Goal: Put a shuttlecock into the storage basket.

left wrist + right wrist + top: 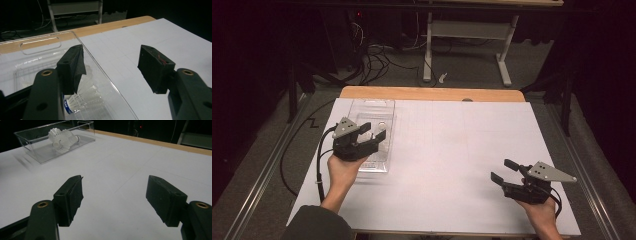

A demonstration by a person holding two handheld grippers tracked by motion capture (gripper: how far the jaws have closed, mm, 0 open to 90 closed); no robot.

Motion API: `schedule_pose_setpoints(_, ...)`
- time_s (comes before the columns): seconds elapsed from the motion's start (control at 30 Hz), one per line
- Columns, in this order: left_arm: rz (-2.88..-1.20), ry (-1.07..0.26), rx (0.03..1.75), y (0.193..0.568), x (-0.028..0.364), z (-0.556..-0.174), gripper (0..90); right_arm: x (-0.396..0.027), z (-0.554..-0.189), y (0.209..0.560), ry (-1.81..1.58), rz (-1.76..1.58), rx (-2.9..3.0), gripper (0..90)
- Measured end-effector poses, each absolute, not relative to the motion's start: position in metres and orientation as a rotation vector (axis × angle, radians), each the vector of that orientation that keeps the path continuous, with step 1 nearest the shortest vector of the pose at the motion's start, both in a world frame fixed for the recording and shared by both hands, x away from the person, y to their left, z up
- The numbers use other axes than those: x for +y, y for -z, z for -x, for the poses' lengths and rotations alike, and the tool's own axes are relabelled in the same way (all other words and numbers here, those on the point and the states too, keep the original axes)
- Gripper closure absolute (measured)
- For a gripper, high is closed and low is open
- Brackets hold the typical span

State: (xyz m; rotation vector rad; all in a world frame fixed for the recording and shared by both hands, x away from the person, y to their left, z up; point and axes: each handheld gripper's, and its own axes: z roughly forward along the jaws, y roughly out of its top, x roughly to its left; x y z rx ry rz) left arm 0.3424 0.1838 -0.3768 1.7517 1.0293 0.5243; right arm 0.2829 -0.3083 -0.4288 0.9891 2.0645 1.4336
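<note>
The right gripper is held with jaws spread and empty over the white table; farther off, the left gripper is spread astride the clear bin's wall; white shuttlecocks are seen inside.

Right gripper at six o'clock, jaws spread wide over bare white table, clear plastic bin at eleven o'clock, white shuttlecocks inside, wooden table edge at one o'clock
</note>
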Motion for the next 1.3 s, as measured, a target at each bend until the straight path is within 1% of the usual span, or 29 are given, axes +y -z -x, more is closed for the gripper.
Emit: schedule_pose_setpoints(1.3,-1.724,-0.521,1.034,0.390,0.201,-0.312,36.7,-0.309,-0.281,0.430,-1.439,-0.996,2.057,30.0)
